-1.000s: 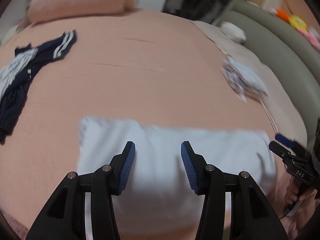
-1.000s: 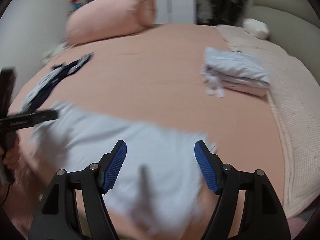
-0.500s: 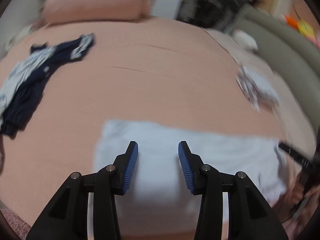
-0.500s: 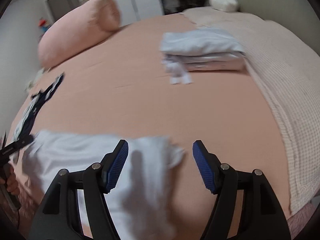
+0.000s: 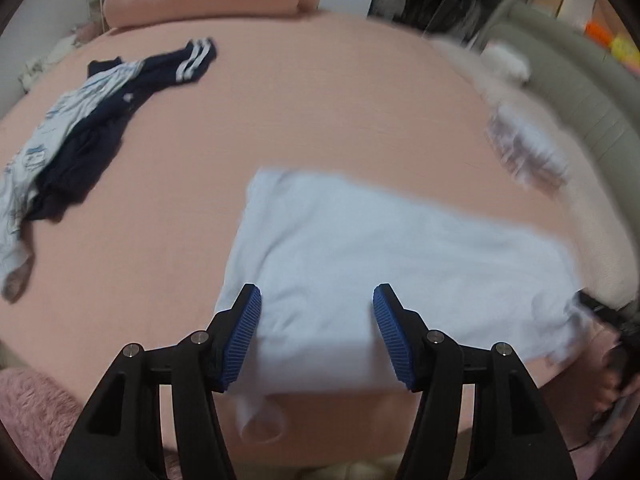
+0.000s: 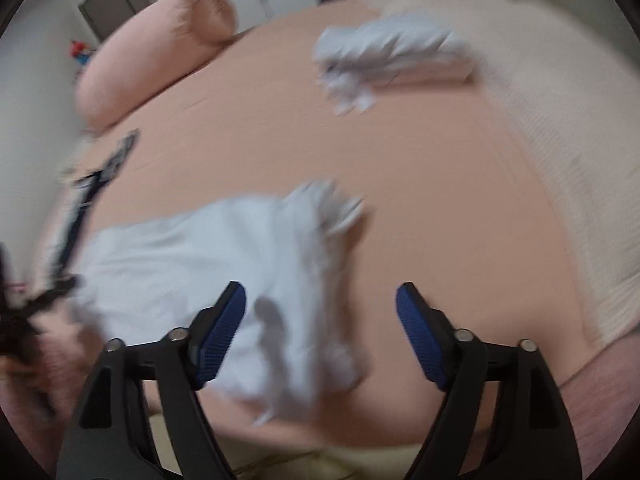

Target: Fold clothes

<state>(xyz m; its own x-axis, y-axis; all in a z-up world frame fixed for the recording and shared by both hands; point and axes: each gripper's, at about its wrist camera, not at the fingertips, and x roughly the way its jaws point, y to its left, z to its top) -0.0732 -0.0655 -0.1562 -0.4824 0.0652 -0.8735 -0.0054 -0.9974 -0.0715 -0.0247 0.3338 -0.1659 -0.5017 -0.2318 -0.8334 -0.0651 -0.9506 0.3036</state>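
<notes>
Peach-pink bedsheet (image 5: 320, 100) fills the left wrist view, where the left gripper (image 5: 317, 336) hangs jaws apart over a pale blue folded garment (image 5: 360, 260) at lower centre, while the right wrist view shows the right gripper (image 6: 321, 338) likewise spread, garment lower left.

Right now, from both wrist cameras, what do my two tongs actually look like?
Both match. The left tongs have black, angular linkage arms with small silver pivot screws, ending in two fingers faced with blue ribbed pads. The right tongs are built the same: black arms, silver screws, blue ribbed pads. No cable, marking or sleeve shows clearly; the frame edges are too blurred.
</notes>
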